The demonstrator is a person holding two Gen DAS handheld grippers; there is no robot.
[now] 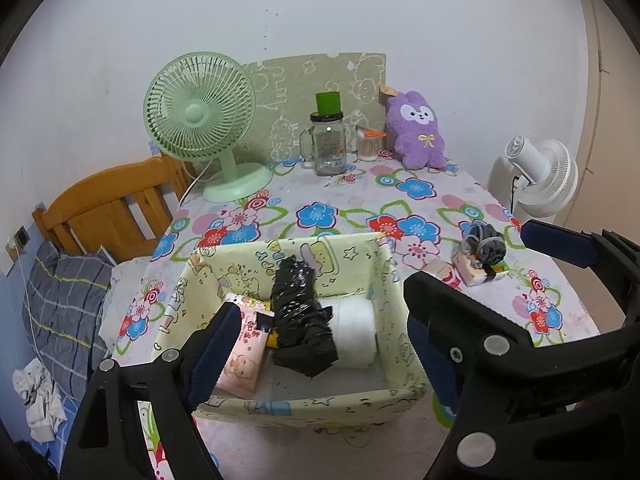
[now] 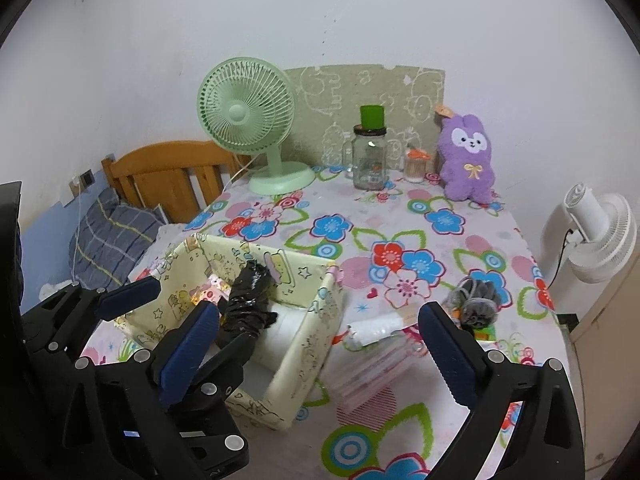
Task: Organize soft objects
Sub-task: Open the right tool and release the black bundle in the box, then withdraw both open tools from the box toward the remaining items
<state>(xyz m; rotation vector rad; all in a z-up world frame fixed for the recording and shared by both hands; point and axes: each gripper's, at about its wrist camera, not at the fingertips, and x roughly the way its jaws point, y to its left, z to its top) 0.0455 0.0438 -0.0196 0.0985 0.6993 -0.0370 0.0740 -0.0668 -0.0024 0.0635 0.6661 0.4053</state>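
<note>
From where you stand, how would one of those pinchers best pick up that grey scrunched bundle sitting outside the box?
I'd take the grey bundle across its rounded middle, coming down from above. It sits on top of a small packet, so its top and flanks are exposed while its underside is blocked. It looks soft and bunched, so a pinch should bite in. The open right gripper seems nearest.

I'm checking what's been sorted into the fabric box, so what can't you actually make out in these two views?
- Pink packet: left view, lower half behind a left gripper finger.
- White roll: partly under the black plastic bag.
- Fabric box floor: right view, hidden by its near wall.
- Clear packets beside the box: blurred, print unreadable.
</note>
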